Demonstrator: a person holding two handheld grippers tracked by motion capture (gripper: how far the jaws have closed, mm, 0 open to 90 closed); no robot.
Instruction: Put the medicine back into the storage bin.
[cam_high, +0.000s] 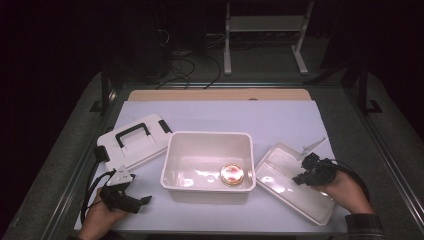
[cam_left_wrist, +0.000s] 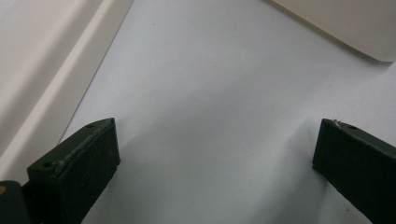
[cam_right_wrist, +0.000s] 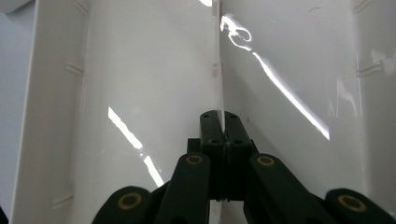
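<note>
Right tool level, clamping tray divider, left tool idle

Table in front of me had a pale lavender-white top. On it: white tub in the middle, lid with black handle at its left, shallow white tray at its right.

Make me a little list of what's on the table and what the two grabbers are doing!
middle: white tub with a round shiny thing inside
left side: lid with black handle
right side: white tray
left hand-held gripper: open, over bare table
right hand-held gripper: shut on the tray's thin divider
</note>
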